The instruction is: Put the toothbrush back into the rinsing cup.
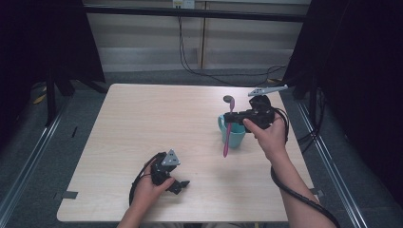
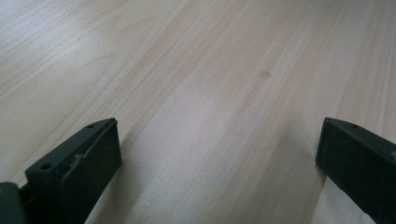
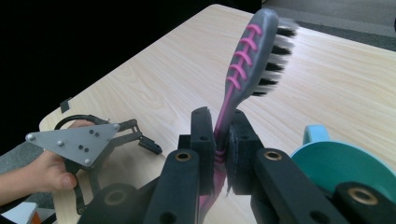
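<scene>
From above, over the light wooden counter, the right hand-held gripper pinches a pink toothbrush by its handle above a teal mug on the right side; the grey head points away from the person. Near the front edge, the left hand-held gripper rests low, well apart from the mug.

Along the left hand-held gripper's jaws, both stand spread wide over bare wood.

Along the right hand-held gripper, the jaws press on the toothbrush handle, bristles facing right, with the mug rim at lower right and the left hand-held gripper beyond.
</scene>
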`<action>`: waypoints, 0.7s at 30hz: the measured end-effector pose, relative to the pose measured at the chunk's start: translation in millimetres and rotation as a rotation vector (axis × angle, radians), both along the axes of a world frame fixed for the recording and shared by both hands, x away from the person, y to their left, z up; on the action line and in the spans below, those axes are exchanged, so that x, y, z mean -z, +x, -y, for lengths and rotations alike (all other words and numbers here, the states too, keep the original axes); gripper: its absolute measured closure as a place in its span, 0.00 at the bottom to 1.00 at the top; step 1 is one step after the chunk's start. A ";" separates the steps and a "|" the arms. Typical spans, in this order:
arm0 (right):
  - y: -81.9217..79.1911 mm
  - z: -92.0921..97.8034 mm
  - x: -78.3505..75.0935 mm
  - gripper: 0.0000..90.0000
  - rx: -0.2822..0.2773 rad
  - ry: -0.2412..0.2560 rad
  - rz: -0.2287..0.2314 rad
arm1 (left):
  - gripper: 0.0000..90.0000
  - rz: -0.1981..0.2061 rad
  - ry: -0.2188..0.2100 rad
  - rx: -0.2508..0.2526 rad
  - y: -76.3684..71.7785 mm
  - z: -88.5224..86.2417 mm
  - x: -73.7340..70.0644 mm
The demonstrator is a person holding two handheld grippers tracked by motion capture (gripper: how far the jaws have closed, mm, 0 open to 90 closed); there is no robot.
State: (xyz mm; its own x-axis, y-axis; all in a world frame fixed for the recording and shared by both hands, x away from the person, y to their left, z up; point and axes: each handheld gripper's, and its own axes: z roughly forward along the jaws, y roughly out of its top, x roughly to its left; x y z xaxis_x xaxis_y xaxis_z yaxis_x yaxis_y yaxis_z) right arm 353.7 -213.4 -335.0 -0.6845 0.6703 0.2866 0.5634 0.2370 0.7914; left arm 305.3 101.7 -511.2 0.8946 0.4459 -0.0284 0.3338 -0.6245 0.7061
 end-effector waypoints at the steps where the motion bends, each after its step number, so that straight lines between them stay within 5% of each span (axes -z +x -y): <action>1: 0.5 0.6 -0.7 0.93 0.002 0.000 0.001 | 0.00 0.000 0.000 0.000 0.0 0.0 0.0; 21: 7.6 10.2 -17.4 0.93 0.028 -0.004 0.021 | 0.00 0.001 -0.001 -0.004 0.0 0.0 0.1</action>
State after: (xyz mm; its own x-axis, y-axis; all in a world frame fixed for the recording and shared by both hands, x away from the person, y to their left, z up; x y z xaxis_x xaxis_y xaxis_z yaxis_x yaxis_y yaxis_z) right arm 361.3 -223.6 -317.6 -0.6711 0.6906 0.2697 0.5534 0.2245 0.8021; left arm 305.3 101.7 -511.3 0.8929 0.4495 -0.0277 0.3353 -0.6226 0.7070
